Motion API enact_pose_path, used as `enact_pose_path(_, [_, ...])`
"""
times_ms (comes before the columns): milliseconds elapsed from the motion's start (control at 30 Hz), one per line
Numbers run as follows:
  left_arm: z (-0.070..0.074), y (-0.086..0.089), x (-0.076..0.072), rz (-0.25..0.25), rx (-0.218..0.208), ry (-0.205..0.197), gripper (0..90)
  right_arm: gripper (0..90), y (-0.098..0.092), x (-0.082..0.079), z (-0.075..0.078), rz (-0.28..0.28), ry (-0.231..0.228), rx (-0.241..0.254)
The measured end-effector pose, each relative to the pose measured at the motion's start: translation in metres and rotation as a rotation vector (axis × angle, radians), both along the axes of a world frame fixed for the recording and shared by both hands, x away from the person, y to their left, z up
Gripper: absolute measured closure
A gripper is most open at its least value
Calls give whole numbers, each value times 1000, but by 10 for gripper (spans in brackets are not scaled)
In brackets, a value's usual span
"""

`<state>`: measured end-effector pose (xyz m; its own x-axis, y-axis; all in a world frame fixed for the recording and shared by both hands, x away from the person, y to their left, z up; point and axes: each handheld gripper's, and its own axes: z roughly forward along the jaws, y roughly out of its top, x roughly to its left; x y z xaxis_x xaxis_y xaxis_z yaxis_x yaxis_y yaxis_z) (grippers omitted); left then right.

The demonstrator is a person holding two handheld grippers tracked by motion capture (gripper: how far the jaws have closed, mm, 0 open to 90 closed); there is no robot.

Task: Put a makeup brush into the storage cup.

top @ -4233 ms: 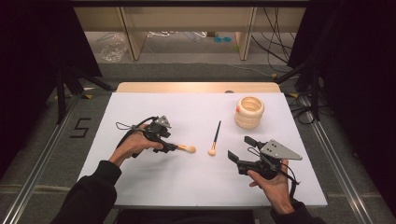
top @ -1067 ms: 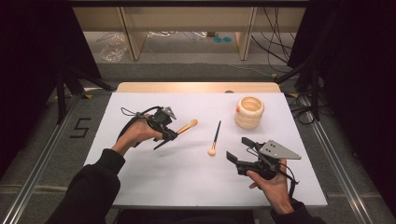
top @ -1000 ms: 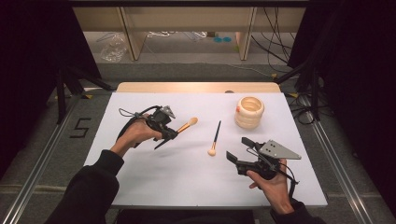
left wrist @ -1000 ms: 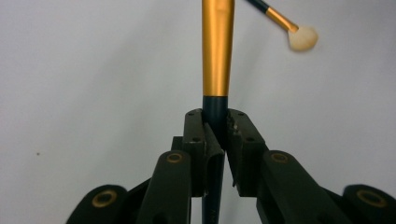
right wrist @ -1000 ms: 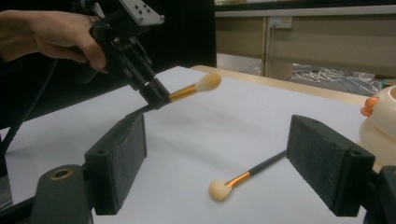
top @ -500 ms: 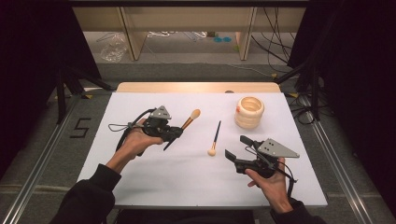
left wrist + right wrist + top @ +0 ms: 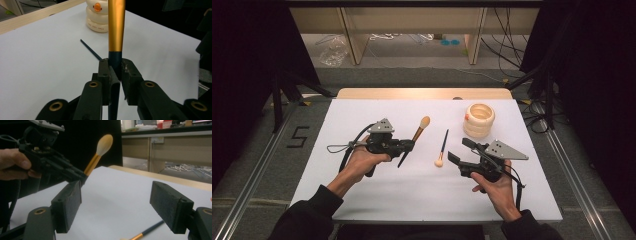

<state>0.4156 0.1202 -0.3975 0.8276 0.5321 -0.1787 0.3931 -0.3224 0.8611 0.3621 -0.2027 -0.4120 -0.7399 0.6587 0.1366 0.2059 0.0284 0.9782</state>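
White sheeting covers the table (image 7: pixel 362 200), with a dark room and pale wooden shelving beyond its far edge. Left of centre, the left gripper (image 7: pixel 408 145) is clamped on the dark handle of a makeup brush (image 7: pixel 417 135), held clear of the table with its gold ferrule and soft pale head tilted up and away. It looks light, thin and stiff; the smooth handle could swivel between the pads, so the dark shaft just below the ferrule is probably the best hold, never the bristles, which would crush. The right gripper (image 7: pixel 457 150) waits near the right edge; its jaws stand wide apart with nothing between them, though they have just been closing a little. A second, slimmer brush (image 7: pixel 442 149) lies flat between the two hands, and a cream ribbed holder (image 7: pixel 479 120) stands farther right. The left gripper view shows the pads (image 7: pixel 127 75) biting the shaft and an orange mark on the holder; the right gripper view gives the brush's tilt and fluffy head (image 7: pixel 104 143) side-on.
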Motion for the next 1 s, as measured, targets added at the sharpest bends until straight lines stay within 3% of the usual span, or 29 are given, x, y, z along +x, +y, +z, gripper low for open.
enact_pose_path(100, [1, -1, -3, -2, -13, -3, 787, 262, 4, 4, 3, 12, -13, 19])
enact_pose_path(133, [2, -2, -6, 0, -32, -3, 788, 263, 10, 8, 4, 32, 8, 56])
enact_pose_path(367, [2, -8, -16, -20, -83, -18, 788, 312, 24, 16, 4, 77, 44, 78])
enact_pose_path(600, [4, -13, -21, -18, -109, -37, 788, 375, 35, 21, 6, 119, 51, 123])
enact_pose_path(833, [5, -16, -24, -26, -121, -48, 788, 421, 43, 23, 6, 141, 56, 135])
enact_pose_path(1000, [5, -21, -28, -32, -133, -47, 788, 479, 48, 26, 6, 156, 97, 163])
